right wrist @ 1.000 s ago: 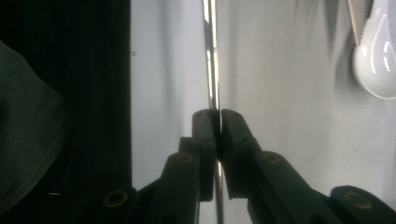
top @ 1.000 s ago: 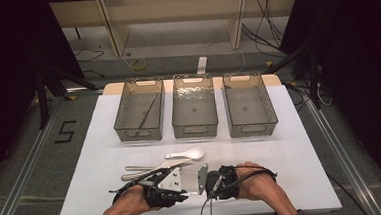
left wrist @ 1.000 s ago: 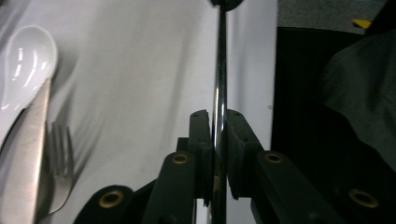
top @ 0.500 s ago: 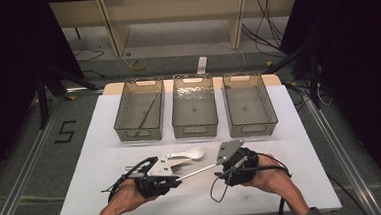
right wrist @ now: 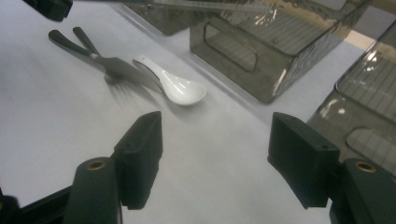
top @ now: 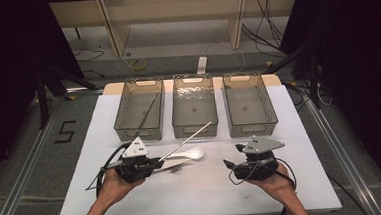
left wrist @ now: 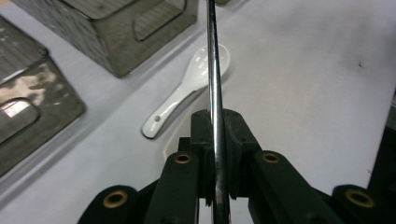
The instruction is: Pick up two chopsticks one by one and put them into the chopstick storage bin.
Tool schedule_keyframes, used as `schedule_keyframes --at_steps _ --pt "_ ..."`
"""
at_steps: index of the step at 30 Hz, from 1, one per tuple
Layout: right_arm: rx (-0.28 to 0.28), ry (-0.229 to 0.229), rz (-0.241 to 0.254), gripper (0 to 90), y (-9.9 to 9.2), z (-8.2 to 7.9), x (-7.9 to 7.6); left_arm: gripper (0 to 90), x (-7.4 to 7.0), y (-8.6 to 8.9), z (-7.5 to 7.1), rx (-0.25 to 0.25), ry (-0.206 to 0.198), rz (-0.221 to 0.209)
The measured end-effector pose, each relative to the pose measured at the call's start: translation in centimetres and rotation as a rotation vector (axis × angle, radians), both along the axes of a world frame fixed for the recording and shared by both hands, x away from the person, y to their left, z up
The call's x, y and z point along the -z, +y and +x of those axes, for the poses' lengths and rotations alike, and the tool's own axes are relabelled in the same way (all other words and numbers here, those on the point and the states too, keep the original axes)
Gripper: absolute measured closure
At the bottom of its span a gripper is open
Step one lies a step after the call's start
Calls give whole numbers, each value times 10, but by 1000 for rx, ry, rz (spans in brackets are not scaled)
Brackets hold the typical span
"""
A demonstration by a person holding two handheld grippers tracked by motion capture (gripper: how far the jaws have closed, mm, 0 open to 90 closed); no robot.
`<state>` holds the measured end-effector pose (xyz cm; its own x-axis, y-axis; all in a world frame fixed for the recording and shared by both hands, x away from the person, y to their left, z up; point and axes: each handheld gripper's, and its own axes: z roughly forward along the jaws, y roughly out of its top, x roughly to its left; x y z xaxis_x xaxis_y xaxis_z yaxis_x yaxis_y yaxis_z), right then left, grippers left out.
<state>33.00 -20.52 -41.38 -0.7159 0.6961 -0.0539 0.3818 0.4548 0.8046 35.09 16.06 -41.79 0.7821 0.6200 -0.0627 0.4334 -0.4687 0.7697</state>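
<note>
My left gripper (top: 158,162) (left wrist: 217,122) is shut on a thin metal rod (top: 186,138) (left wrist: 211,70). The rod slants up and away toward the front wall of the middle bin (top: 194,107). Below it on the white table lies a white ceramic spoon (top: 190,153) (left wrist: 187,93) (right wrist: 180,88), with dark-handled forks (top: 171,167) (right wrist: 100,60) beside it. My right gripper (top: 233,155) (right wrist: 215,154) stands off to the right of them. Its jaws have just been opening and nothing is between them.
Three clear grey bins stand in a row at the back of the table. The left bin (top: 139,110) holds another thin rod (top: 147,111). The right bin (top: 249,104) looks bare inside. The table's front edge (top: 200,214) runs just below both hands.
The right gripper let go of the rod's far end and moved right. The left gripper shifted left and slightly up, keeping the rod, which now points toward the middle bin.
</note>
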Motion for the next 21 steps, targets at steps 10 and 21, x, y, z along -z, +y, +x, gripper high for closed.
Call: schedule_keyframes --at_steps 10,21 --pt "37 21 122 339 -17 -9 6 834 -6 22 24 -117 -4 -56" --pt "59 26 188 307 -32 -20 14 834 -12 48 62 -267 -4 -106"
